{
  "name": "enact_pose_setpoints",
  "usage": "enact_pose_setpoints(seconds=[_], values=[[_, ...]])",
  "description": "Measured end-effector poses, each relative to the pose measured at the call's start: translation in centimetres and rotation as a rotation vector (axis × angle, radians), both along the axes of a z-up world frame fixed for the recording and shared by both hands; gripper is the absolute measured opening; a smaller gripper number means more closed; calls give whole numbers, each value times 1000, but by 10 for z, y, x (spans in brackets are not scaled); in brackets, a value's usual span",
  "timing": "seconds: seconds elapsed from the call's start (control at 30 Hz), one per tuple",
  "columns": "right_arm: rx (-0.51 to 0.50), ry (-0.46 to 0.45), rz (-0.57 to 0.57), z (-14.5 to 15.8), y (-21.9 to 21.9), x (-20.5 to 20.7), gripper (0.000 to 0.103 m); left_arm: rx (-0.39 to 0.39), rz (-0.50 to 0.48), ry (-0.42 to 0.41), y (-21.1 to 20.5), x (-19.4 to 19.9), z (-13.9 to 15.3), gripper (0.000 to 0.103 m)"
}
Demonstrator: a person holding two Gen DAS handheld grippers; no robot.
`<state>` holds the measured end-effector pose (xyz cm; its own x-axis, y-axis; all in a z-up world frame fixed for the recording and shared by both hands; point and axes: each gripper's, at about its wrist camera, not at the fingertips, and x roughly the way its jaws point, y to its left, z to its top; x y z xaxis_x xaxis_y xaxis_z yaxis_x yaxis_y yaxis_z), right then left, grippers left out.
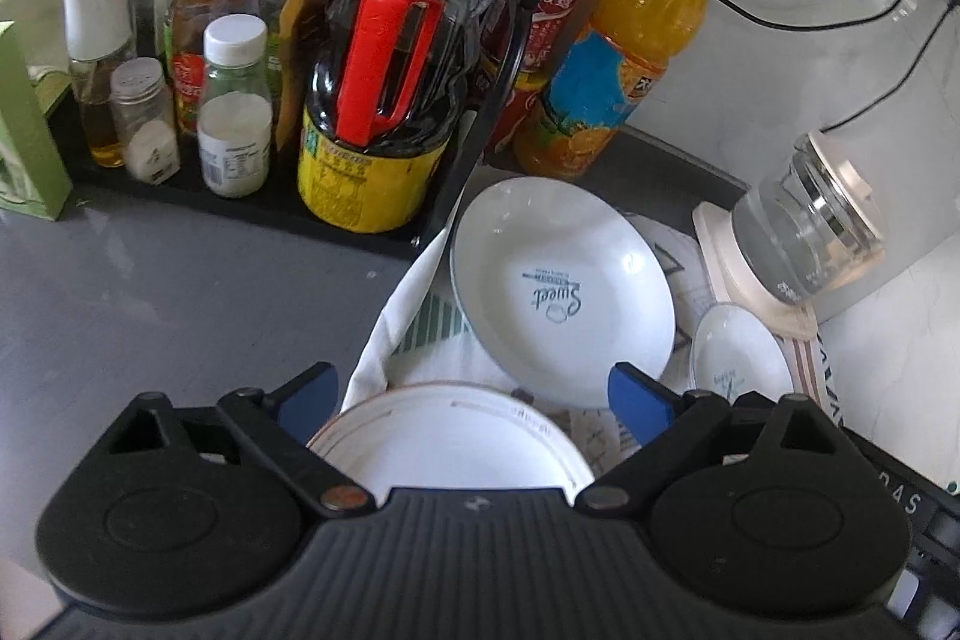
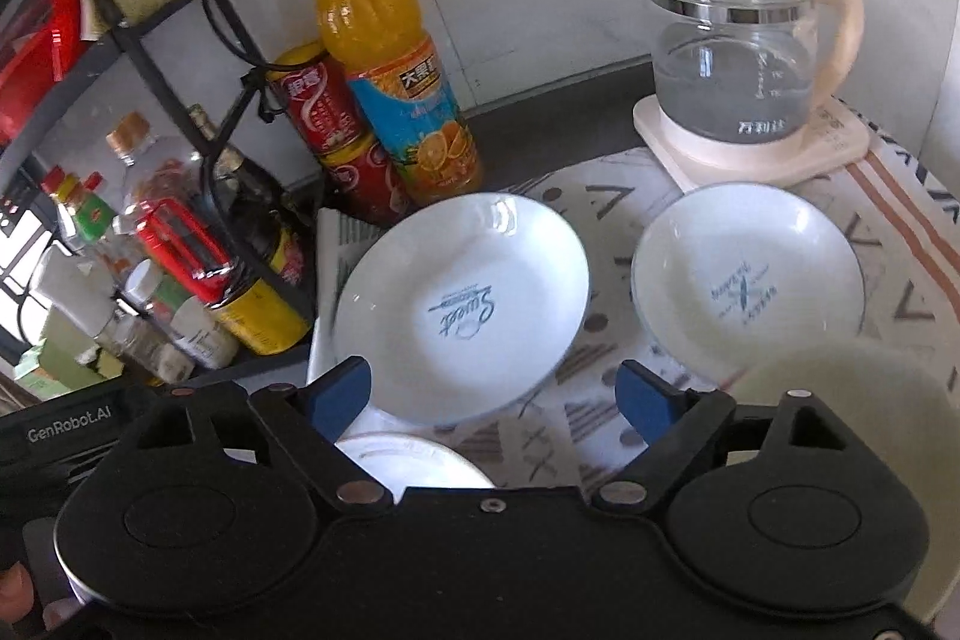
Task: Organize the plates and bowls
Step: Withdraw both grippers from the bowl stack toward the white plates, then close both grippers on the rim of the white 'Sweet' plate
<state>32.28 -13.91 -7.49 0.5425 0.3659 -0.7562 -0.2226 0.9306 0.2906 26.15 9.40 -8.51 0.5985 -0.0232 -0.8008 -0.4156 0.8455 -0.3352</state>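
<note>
A white "Sweet" plate [image 1: 561,289] [image 2: 462,307] lies on a patterned cloth [image 2: 600,214]. A smaller white bowl with blue print [image 2: 747,283] [image 1: 741,355] lies to its right. A white plate with a brown rim [image 1: 450,439] [image 2: 414,460] lies nearest, partly hidden under both grippers. A pale bowl rim [image 2: 852,388] shows blurred at the right. My left gripper [image 1: 474,394] is open and empty above the brown-rimmed plate. My right gripper [image 2: 495,391] is open and empty just before the "Sweet" plate.
A black rack [image 1: 456,142] holds several sauce bottles and jars, with a big dark bottle [image 1: 384,100]. An orange juice bottle [image 2: 390,70] and red cans [image 2: 336,142] stand by the wall. A glass kettle [image 2: 744,58] sits on its base at the back right. Grey counter [image 1: 180,292] lies left.
</note>
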Motion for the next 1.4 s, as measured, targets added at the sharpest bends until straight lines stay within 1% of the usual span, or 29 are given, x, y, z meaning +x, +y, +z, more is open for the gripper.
enact_pose_setpoints(seconds=[0.1, 0.17, 0.23, 0.3, 0.4, 0.5, 0.6, 0.67, 0.73, 0.87, 0.9, 0.97, 1.03, 1.13, 1.17, 1.23, 1.27, 1.3, 1.4], values=[[7, 37, -10, -9, 2, 17, 87, -15, 14, -2, 2, 14, -5, 91], [11, 63, -13, -15, 4, 26, 83, -22, 24, -6, 2, 22, -9, 89], [14, 83, -10, -22, 9, 35, 80, -26, 27, -5, 2, 31, -14, 84], [15, 104, -11, -27, 15, 43, 77, -33, 29, 1, 1, 40, -20, 75], [14, 124, 0, -34, 23, 53, 74, -52, 47, 23, 2, 50, -32, 65], [-7, 153, 3, -43, 31, 63, 70, -67, 54, 39, 3, 58, -44, 60], [-5, 216, -16, -57, 34, 73, 70, -79, 61, 55, 3, 67, -55, 54], [-6, 253, -28, -66, 34, 78, 68, -90, 69, 64, 4, 71, -61, 51], [-7, 279, -37, -74, 35, 82, 64, -104, 73, 74, 3, 76, -67, 48], [-21, 313, -53, -87, 33, 90, 61, -129, 75, 82, 1, 84, -76, 42], [-24, 324, -58, -90, 33, 92, 57, -132, 71, 79, 0, 86, -77, 42], [-28, 346, -71, -96, 31, 95, 55, -123, 73, 84, -2, 90, -81, 40], [-21, 365, -76, -103, 30, 98, 49, -98, 80, 99, -4, 94, -84, 40], [-11, 401, -92, -115, 28, 100, 44, -90, 91, 86, -4, 95, -85, 40], [-4, 392, -97, -116, 28, 100, 44, -87, 92, 82, -4, 95, -86, 40], [-10, 378, -94, -115, 30, 99, 44, -82, 92, 93, -3, 97, -88, 36], [-6, 373, -97, -115, 29, 98, 43, -96, 99, 107, -1, 98, -91, 32], [-3, 365, -99, -115, 28, 98, 40, -110, 111, 120, 2, 98, -95, 31], [-14, 333, -107, -117, 27, 95, 24, -108, 114, 132, 4, 96, -102, 30]])
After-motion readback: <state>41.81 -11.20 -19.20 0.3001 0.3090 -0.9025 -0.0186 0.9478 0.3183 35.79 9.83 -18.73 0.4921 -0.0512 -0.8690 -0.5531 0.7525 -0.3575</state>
